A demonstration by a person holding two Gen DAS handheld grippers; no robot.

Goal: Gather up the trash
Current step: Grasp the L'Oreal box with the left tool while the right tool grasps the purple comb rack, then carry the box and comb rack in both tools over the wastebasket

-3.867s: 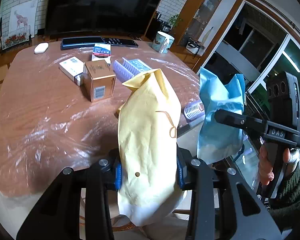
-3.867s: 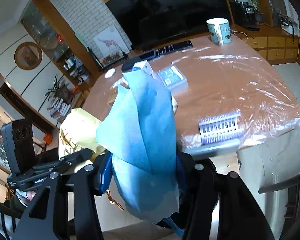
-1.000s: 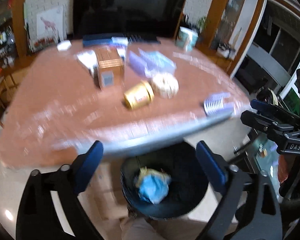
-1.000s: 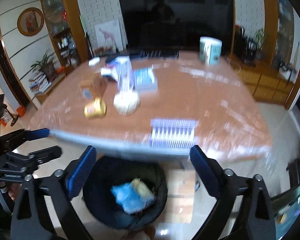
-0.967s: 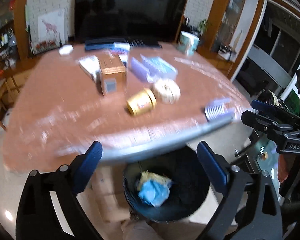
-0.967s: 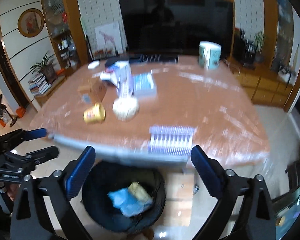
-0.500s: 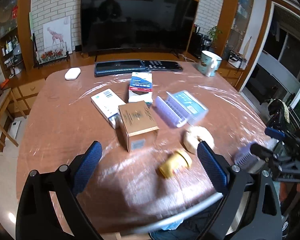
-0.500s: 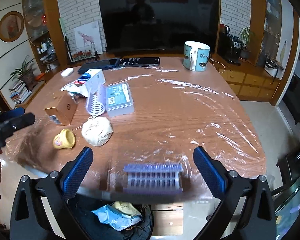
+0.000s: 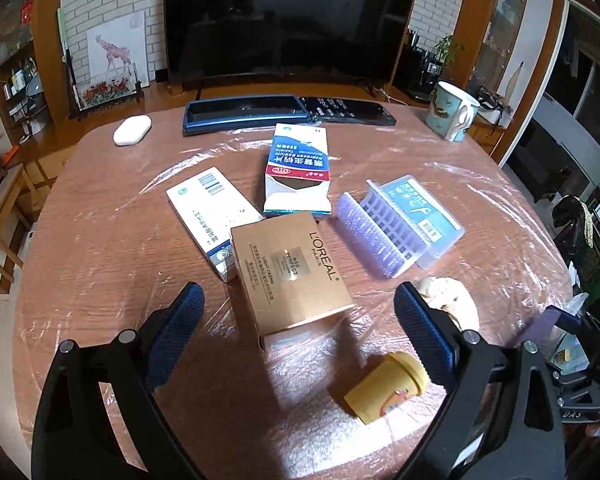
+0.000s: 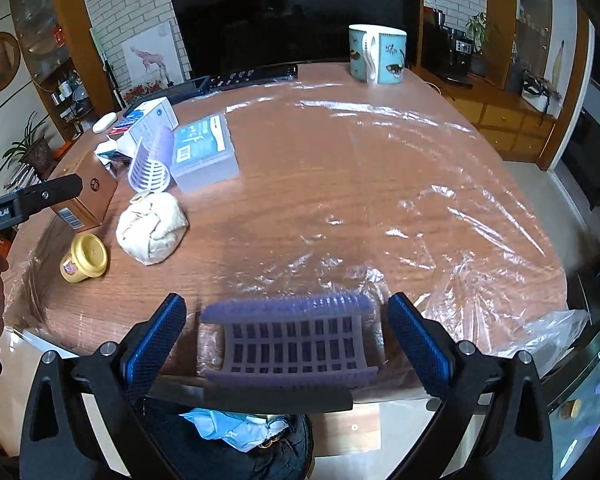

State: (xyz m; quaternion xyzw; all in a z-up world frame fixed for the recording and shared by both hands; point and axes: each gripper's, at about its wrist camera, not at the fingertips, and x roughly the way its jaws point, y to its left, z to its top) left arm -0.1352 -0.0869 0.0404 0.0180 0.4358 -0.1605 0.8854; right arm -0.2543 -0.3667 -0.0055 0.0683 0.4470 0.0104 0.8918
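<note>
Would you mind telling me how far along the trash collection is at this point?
Done: blue wrapping lies in the black bin. In hand: nothing; the left gripper and right gripper are open. Left: purple tray, crumpled paper ball, yellow jar and L'Oreal box.

yellow paper and blue paper [image 10: 220, 424] now in the bin [image 10: 260, 456], both claws emptied, spread wide, raised over the table [image 10: 340, 184]

The left wrist view looks down and forward over the near left part of the round plastic-covered wooden table [image 9: 100, 240], facing the far black television [image 9: 284, 20]. The right wrist view sits lower at the table's near right edge, facing the same way. Both share the brown cardboard box [image 9: 292, 276] [image 10: 88, 196], yellow-lidded jar [image 9: 388, 388] [image 10: 85, 258] and crumpled cream paper ball [image 9: 452, 300] [image 10: 152, 228].
</note>
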